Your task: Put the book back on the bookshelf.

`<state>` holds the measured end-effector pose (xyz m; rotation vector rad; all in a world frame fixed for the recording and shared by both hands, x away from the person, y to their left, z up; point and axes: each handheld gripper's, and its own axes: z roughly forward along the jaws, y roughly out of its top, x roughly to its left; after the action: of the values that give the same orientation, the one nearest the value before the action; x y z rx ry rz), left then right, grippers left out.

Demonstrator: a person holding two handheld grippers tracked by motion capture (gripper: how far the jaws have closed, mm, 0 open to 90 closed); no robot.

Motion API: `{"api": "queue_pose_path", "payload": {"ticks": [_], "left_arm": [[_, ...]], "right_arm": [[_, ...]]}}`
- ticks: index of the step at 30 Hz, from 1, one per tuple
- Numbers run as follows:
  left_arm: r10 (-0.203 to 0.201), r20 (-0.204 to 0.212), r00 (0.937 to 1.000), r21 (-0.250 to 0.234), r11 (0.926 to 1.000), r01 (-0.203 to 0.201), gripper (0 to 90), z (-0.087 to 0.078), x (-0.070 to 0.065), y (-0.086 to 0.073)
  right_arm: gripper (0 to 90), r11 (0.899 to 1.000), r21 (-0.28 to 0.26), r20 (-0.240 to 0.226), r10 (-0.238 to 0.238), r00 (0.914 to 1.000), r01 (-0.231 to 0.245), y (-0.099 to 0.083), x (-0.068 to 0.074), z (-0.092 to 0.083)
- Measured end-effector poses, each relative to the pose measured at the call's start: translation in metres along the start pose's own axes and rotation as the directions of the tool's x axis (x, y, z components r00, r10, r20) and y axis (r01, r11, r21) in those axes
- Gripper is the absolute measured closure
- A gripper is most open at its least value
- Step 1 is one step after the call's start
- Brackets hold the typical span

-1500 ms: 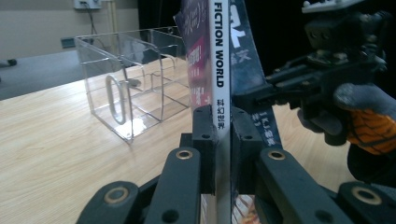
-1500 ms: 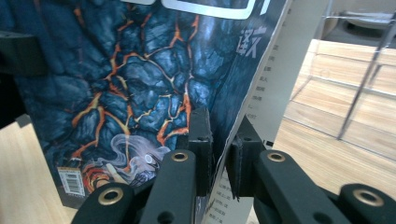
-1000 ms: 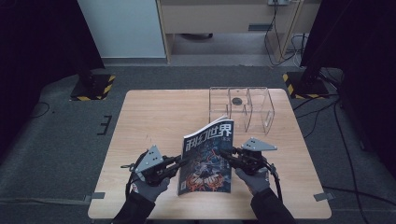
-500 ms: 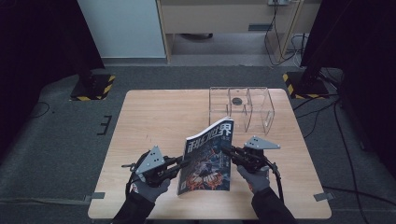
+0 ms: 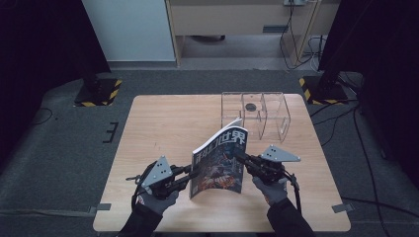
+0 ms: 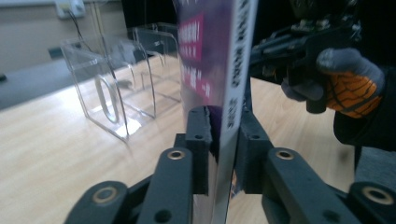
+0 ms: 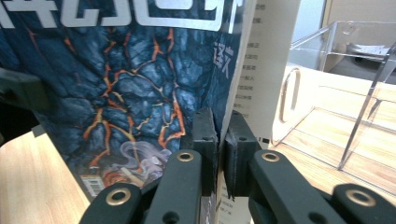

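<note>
A magazine (image 5: pixel 220 158) with a dark blue, lava-cracked cover stands upright, slightly fanned, on the wooden table (image 5: pixel 168 128) near its front edge. My left gripper (image 5: pixel 193 172) grips the spine edge low down. In the left gripper view the white spine (image 6: pixel 233 70) sits between its jaws (image 6: pixel 223 140), which have just been opening a little, though the pads still touch it. My right gripper (image 5: pixel 238 157) holds the opposite edge. Its jaws (image 7: pixel 218 140) have just been closing and are now shut on the cover (image 7: pixel 140 84) and a few pages.
A clear acrylic rack (image 5: pixel 257 113) with upright dividers stands behind the magazine at the table's back right, with a small dark disc (image 5: pixel 251 106) in it. It also appears as the rack (image 6: pixel 112 74) and the rack (image 7: pixel 345 93). Dark floor surrounds the table.
My right gripper has shifted slightly left and its jaws have shut on the magazine's right edge. The magazine stands a little more upright. The left hand has stayed put.
</note>
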<state>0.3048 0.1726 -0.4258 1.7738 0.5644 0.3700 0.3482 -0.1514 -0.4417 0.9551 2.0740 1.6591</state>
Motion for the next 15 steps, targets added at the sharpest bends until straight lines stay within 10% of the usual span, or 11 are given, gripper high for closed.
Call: {"api": "queue_pose_path", "payload": {"ticks": [15], "left_arm": [[-0.026, -0.077, 0.9967, 0.105, 0.9939, 0.034, 66.5, 0.027, 0.011, -0.010]], "right_arm": [[86.7, 1.000, -0.002, -0.029, -0.014, 0.9995, 0.014, -0.001, 0.003, -0.004]]}}
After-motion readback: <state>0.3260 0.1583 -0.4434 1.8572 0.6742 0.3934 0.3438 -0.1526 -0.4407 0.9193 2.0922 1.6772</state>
